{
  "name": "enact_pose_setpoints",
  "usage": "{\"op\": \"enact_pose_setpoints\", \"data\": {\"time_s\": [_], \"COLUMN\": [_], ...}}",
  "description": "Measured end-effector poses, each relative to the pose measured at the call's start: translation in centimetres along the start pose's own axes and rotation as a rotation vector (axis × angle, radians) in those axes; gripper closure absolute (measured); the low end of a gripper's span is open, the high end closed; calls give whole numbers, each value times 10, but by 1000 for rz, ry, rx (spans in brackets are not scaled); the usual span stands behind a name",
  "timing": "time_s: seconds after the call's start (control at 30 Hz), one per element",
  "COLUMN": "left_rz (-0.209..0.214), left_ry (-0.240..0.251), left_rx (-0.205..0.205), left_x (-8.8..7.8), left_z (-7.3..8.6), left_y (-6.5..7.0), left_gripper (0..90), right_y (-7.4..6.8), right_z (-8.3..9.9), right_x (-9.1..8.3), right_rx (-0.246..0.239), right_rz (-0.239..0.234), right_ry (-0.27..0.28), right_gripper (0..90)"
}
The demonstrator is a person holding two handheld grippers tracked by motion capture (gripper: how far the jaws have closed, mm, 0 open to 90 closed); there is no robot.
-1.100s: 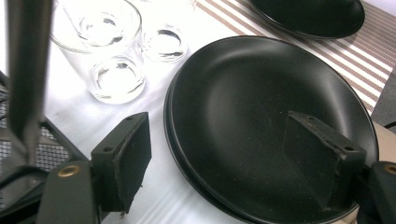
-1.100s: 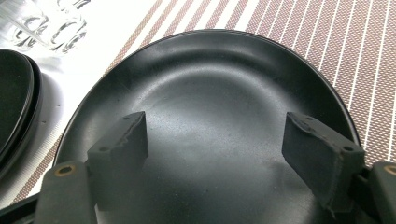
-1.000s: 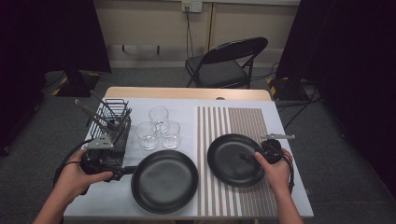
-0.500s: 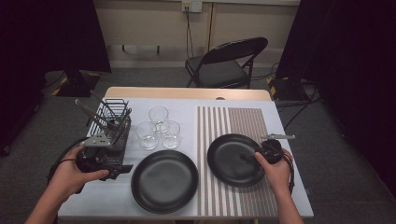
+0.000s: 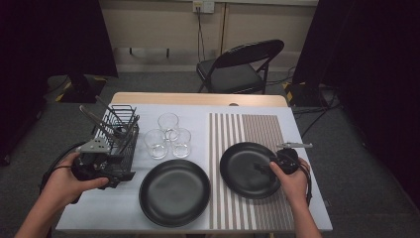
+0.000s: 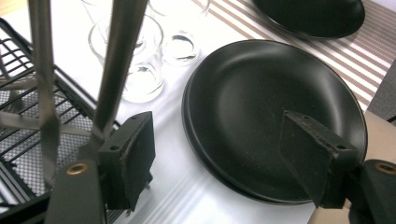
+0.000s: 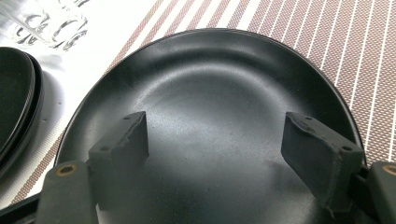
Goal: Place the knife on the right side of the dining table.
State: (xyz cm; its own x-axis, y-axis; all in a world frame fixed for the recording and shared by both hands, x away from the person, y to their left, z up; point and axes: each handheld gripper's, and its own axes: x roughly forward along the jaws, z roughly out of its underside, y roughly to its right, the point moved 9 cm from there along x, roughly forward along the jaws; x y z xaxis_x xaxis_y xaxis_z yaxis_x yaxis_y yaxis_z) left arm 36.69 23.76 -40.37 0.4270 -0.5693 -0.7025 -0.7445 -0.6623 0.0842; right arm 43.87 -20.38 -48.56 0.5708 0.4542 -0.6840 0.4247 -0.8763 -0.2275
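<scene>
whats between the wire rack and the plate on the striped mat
In the high view, three clear glasses and a second black plate lie between the wire rack and the matted plate.

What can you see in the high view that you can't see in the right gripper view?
The high view alone has the chair, the wire rack, both hands and the left gripper. The right gripper view alone gives a close look between the right gripper's open jaws over its plate. Both have that plate, the other plate, the glasses and the striped mat.
</scene>
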Motion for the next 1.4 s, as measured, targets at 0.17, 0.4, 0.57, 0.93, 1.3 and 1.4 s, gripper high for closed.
{"op": "enact_pose_setpoints", "data": {"time_s": [0.17, 0.4, 0.57, 0.93, 1.3, 1.4], "left_rz": [-6, -16, -26, -53, -67, -75], "left_ry": [-9, -10, -11, -35, -51, -57], "left_rx": [5, 18, 26, 55, 56, 56], "left_x": [-4, -11, -15, -18, -19, -19], "left_z": [-1, -6, -11, -16, -17, -18], "left_y": [-3, -8, -12, -22, -33, -35], "left_gripper": [272, 289, 296, 355, 390, 394], "right_y": [0, 0, 0, 0, 0, 0], "right_z": [0, 0, 0, 1, 0, 0], "right_x": [0, 0, 0, 0, 0, 0], "right_rx": [2, 1, 2, 2, 2, 2], "right_rz": [-3, -4, -6, -8, -9, -9], "right_ry": [1, -1, 0, -6, -3, -3], "right_gripper": [224, 225, 225, 227, 227, 228]}}
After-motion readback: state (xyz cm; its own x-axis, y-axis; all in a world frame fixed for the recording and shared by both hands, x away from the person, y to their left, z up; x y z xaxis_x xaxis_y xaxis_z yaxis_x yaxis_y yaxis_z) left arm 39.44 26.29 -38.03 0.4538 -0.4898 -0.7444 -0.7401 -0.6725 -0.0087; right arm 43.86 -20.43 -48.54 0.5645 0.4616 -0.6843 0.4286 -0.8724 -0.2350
